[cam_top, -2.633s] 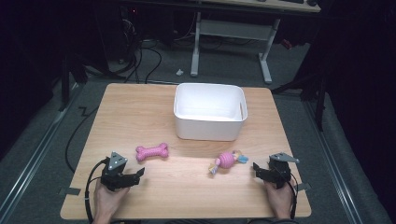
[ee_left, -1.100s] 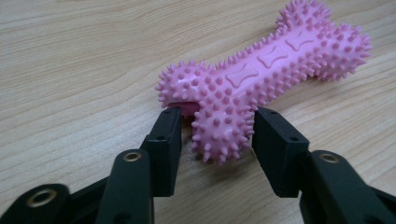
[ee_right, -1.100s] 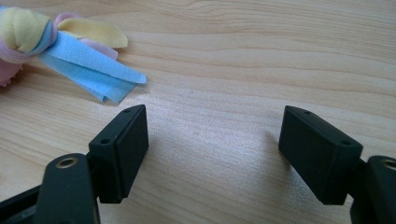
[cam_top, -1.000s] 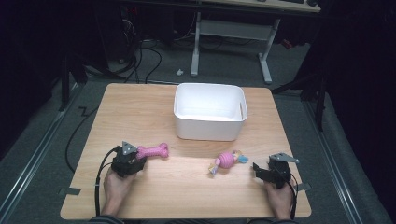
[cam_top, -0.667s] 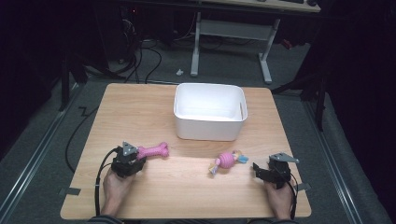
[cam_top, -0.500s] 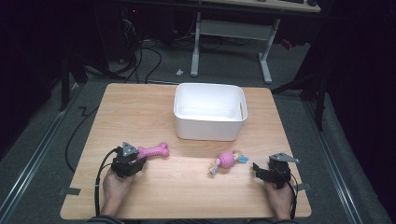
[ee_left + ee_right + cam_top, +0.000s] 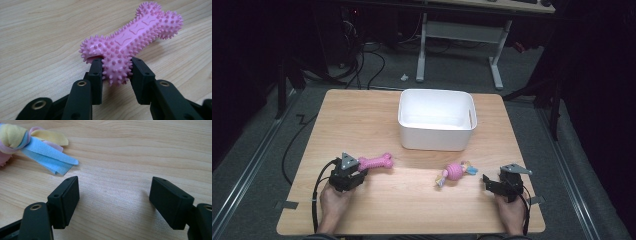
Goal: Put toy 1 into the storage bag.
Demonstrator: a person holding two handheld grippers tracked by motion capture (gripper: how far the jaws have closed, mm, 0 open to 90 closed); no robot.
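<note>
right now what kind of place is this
Probably a lab or office workroom set up for recording: a wooden table on grey carpet, loose cables on the floor, and a desk frame in the dark behind.

White bin (image 7: 436, 131) sits at table's (image 7: 362, 110) far middle, open top up. Fabric knot toy (image 7: 455, 172), pink ball with blue and yellow strips, lies on wood near front right. Desk frame (image 7: 459, 35) stands beyond on grey floor.
</note>
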